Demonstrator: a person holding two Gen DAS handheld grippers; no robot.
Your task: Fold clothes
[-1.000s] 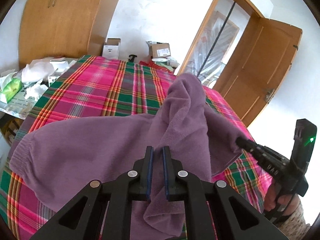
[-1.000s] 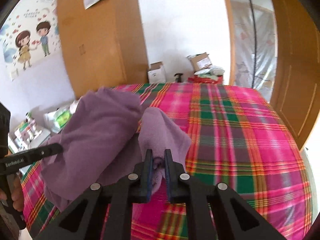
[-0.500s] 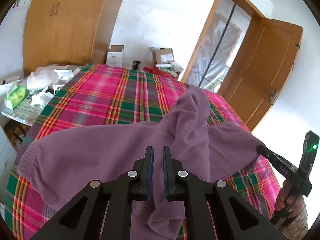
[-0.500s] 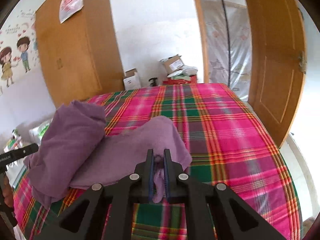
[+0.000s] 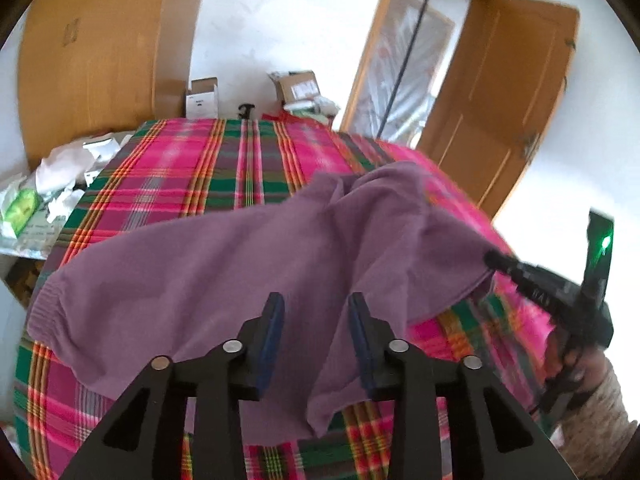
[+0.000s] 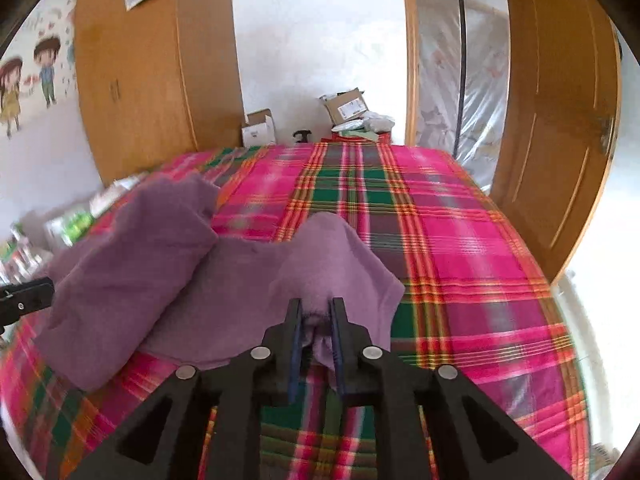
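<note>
This is a bedroom in a home. A bed with a pink and green plaid cover fills the room, a wooden wardrobe stands against the wall, cartoon children decorate it, and a wooden door stands open.

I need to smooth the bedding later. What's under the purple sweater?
Under the purple sweater lies the pink and green plaid bedspread, showing all around it. Whatever lies beneath the sweater's middle is covered, so wrinkles or small items there cannot be seen.
</note>
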